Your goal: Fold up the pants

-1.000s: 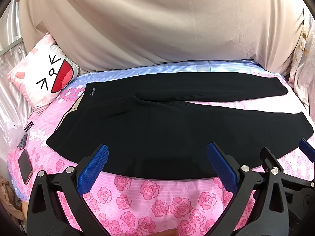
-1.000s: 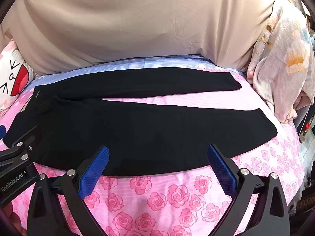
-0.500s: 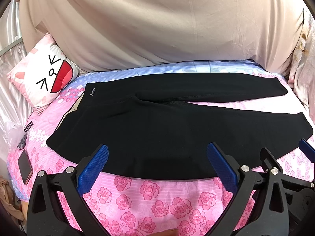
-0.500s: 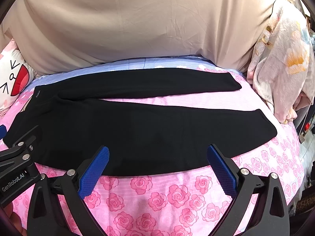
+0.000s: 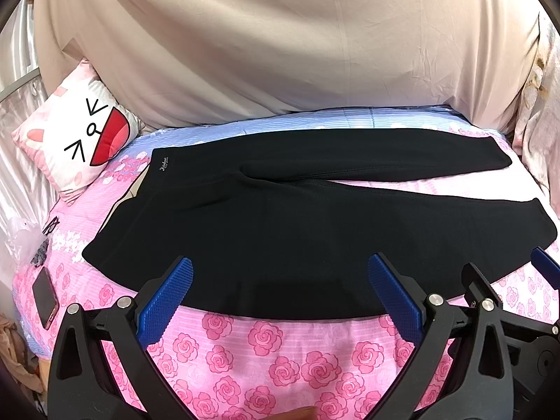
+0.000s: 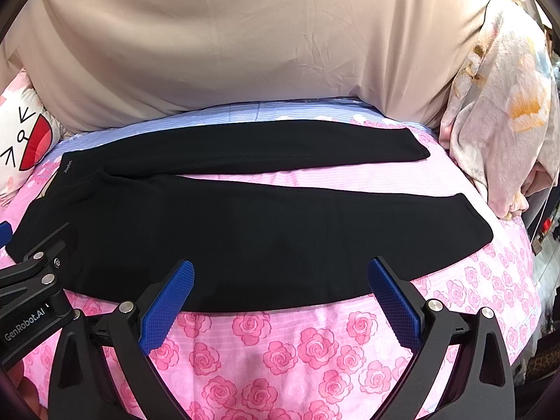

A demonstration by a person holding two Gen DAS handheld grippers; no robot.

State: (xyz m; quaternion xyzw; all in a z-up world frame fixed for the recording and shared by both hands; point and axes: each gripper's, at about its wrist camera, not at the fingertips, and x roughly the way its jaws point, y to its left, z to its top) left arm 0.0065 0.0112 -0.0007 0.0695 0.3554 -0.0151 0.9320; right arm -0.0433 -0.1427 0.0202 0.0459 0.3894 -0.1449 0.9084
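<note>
Black pants (image 5: pixel 297 217) lie flat on a pink rose-print bed, waistband to the left, both legs stretched to the right and slightly spread. They also show in the right wrist view (image 6: pixel 252 224). My left gripper (image 5: pixel 280 290) is open and empty, hovering at the pants' near edge by the hip. My right gripper (image 6: pixel 280 294) is open and empty at the near edge of the near leg. Each gripper shows at the side of the other's view.
A cartoon-face pillow (image 5: pixel 77 147) leans at the back left. A phone (image 5: pixel 44 297) lies at the bed's left edge. A beige sheet (image 5: pixel 280 45) hangs behind. A floral blanket (image 6: pixel 500 119) is piled at the right.
</note>
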